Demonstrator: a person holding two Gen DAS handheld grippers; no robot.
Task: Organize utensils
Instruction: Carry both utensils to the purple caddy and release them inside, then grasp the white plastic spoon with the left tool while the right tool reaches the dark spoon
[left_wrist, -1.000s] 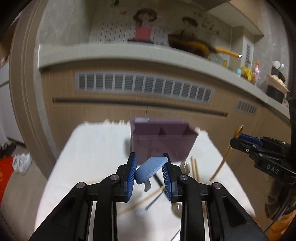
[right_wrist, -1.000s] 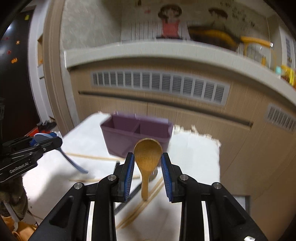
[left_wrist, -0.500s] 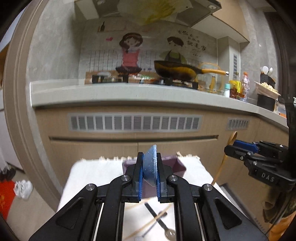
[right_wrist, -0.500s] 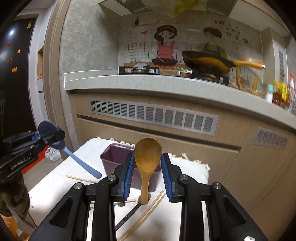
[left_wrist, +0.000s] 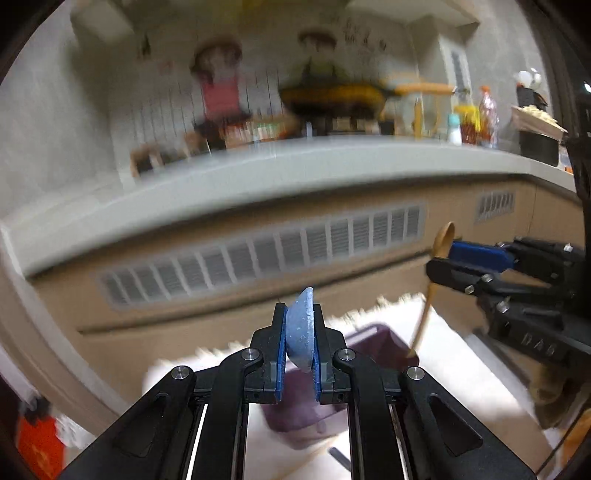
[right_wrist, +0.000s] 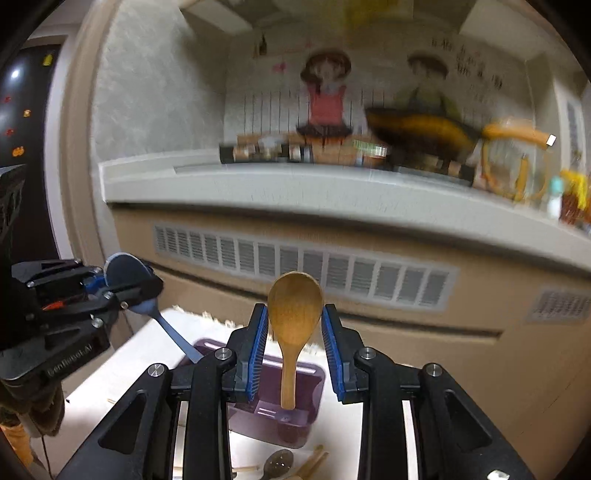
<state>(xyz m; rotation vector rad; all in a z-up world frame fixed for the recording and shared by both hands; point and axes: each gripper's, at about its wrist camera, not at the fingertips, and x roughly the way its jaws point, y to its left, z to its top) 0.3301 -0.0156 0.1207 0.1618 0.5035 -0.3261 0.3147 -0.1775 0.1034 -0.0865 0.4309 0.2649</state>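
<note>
Left gripper (left_wrist: 300, 349): I have it clenched on the bowl of the blue spoon (left_wrist: 302, 328), pads flat against both faces; in the right wrist view the handle hangs down and away toward the purple bin (right_wrist: 275, 410).
Right gripper (right_wrist: 294, 350): it is grasping the wooden spoon (right_wrist: 294, 317) by the edges of its bowl, handle pointing straight down, tip over the near part of the bin.
Bin: it stands on the white-covered desk (right_wrist: 122, 373), toward the far edge; a divider splits it, but I cannot tell from here which compartment lies under which spoon.
Loose utensils: a metal spoon (right_wrist: 276, 463) and chopsticks (right_wrist: 312, 463) lie on the desk on the near side of the bin.
Step in hand, as I judge it: carrying both spoons over the bin to drop them in handle first.
How I would do it well: get each handle tip inside the rim before loosening, lower until the handle is well down, then let go one side at a time so neither spoon knocks the other.
Risk: a bowl-edge hold lets a spoon swing; I would move slowly.
Beyond: cabinet front with vent slats (right_wrist: 303, 264), blurred.
</note>
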